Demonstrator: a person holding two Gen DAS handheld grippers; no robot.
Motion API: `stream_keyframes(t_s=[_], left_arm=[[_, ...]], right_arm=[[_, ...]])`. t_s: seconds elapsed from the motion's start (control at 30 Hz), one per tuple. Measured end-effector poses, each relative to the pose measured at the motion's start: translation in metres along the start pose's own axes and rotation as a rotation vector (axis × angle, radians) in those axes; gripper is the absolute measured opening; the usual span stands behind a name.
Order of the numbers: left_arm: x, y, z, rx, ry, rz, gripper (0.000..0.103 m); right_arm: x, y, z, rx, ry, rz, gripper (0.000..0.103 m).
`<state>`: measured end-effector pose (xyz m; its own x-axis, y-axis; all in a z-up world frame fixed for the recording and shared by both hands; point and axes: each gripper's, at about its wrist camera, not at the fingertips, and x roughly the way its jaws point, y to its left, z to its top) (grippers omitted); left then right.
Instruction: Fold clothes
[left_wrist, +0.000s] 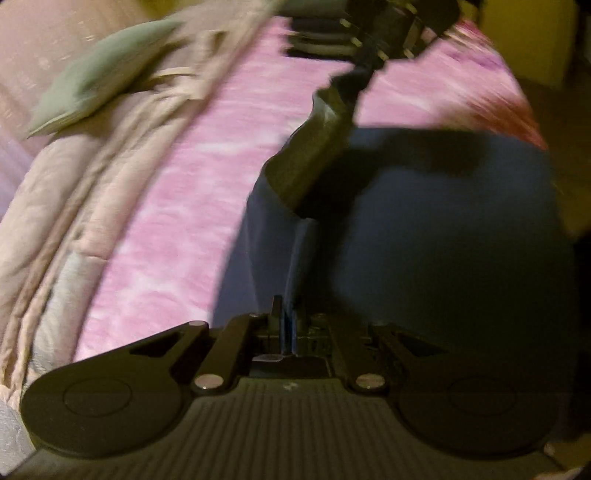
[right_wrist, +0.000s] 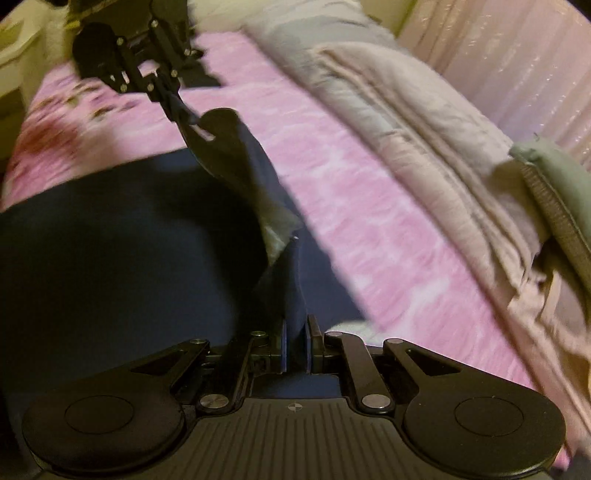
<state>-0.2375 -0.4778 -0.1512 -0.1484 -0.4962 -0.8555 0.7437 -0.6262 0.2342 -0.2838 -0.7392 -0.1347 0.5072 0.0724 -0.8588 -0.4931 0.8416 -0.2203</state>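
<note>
Left wrist view: my left gripper (left_wrist: 287, 325) pinches the navy cloth (left_wrist: 424, 221) edge.
Right gripper (right_wrist: 295, 347): I see it clamped on the same cloth.
Cloth: lifted edge between both, rest on pink bed (left_wrist: 177, 206).
Beside: beige blanket (right_wrist: 424, 122).

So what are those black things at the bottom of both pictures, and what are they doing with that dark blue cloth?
They are two hand-held grabbers, each with a camera looking along its two fingers. One picture comes from the left gripper, the other from the right gripper. Each camera also sees the other grabber, far off at the top. Both are shut on an edge of the navy garment, lifting it off the pink bedsheet. That edge stretches between them like a ridge. Beside it lie a folded beige blanket and a green pillow. The pictures are blurry.
</note>
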Motion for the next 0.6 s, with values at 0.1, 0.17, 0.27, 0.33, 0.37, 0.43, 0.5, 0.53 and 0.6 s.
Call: stream_keyframes(t_s=[0.1, 0.17, 0.27, 0.33, 0.37, 0.43, 0.5, 0.53, 0.6], left_arm=[[-0.015, -0.061, -0.014, 0.05, 0.009, -0.032, 0.001], [-0.019, -0.089, -0.026, 0.069, 0.003, -0.029, 0.001], [-0.022, -0.122, -0.04, 0.081, -0.005, -0.01, 0.001], [-0.023, -0.139, -0.048, 0.092, -0.01, 0.01, 0.001], [-0.023, -0.147, -0.051, 0.108, -0.011, 0.02, 0.001], [-0.023, -0.161, -0.057, 0.138, -0.014, 0.042, 0.001], [-0.023, -0.173, -0.063, 0.15, -0.019, 0.06, 0.001], [-0.023, -0.18, -0.067, 0.156, -0.019, 0.068, 0.001], [-0.018, -0.195, -0.073, 0.166, -0.015, 0.078, 0.001]], right_arm=[[-0.014, 0.058, -0.015, -0.021, 0.058, -0.006, 0.008], [-0.02, 0.091, -0.021, -0.034, 0.087, -0.03, 0.008], [-0.021, 0.127, -0.03, -0.028, 0.122, -0.066, 0.008], [-0.018, 0.145, -0.034, -0.026, 0.142, -0.083, 0.008], [-0.016, 0.154, -0.035, -0.034, 0.152, -0.087, 0.008], [-0.015, 0.164, -0.038, -0.047, 0.162, -0.091, 0.008], [-0.017, 0.175, -0.041, -0.064, 0.166, -0.102, 0.008], [-0.019, 0.18, -0.044, -0.069, 0.165, -0.108, 0.008], [-0.02, 0.191, -0.052, -0.089, 0.164, -0.114, 0.008]])
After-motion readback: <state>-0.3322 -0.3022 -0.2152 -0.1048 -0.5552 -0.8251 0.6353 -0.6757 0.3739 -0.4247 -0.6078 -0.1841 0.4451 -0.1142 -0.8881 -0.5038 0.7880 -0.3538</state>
